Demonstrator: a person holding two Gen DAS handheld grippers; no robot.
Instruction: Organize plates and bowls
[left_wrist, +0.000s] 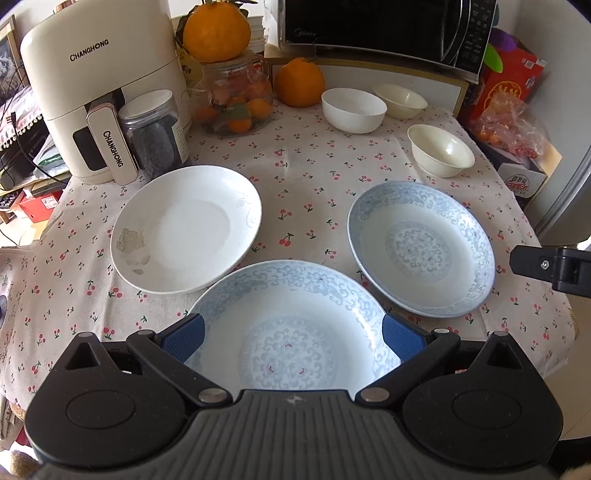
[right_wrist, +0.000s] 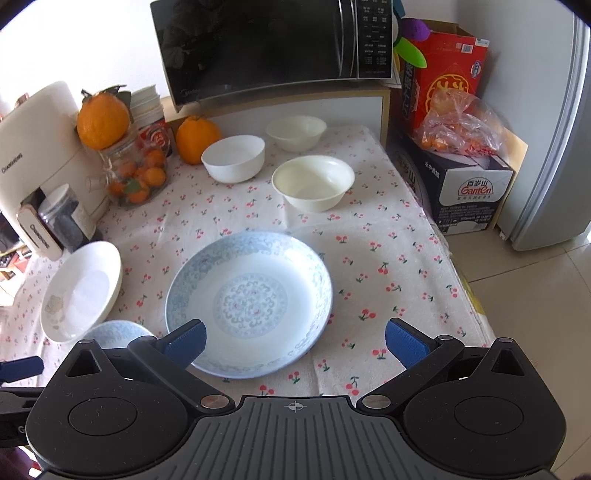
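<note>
Left gripper spread wide over near blue plate, lower centre. Right gripper spread too, above second blue plate, mid-frame. White plate centre left; bowls upper right.

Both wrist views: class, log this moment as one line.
left tool: open over near blue plate | right tool: open by far blue plate | nothing stacked

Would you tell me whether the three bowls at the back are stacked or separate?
Separate: the white bowl and two cream bowls each stand upright and empty on the tablecloth.
</note>
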